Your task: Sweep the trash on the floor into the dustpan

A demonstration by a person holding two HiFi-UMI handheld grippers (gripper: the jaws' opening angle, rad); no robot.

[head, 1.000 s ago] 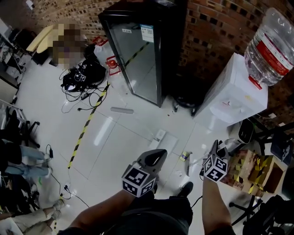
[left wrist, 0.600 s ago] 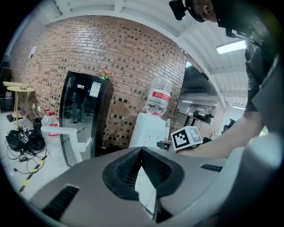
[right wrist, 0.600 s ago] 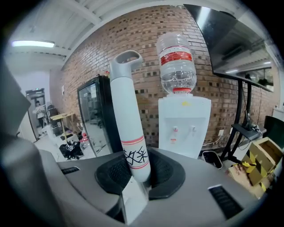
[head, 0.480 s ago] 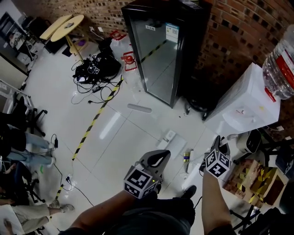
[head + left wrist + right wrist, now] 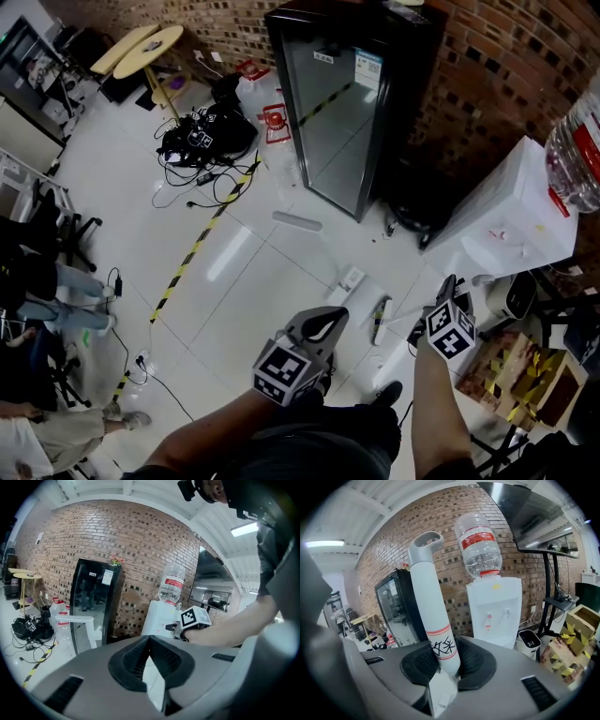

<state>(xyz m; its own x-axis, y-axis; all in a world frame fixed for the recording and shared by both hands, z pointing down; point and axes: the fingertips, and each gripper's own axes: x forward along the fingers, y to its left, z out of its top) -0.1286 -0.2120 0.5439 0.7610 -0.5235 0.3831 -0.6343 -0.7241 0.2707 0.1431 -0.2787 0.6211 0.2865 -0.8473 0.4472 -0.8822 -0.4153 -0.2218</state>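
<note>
Twisting risk: your right gripper (image 5: 445, 665) alone clamps the white handle (image 5: 431, 602), perhaps a broom's; left gripper (image 5: 149, 641) clenched, empty

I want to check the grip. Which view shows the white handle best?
The right gripper view: the right gripper is shut on the white handle, seen up to its loop. The head and left gripper views show the gripper, hardly the handle.
</note>
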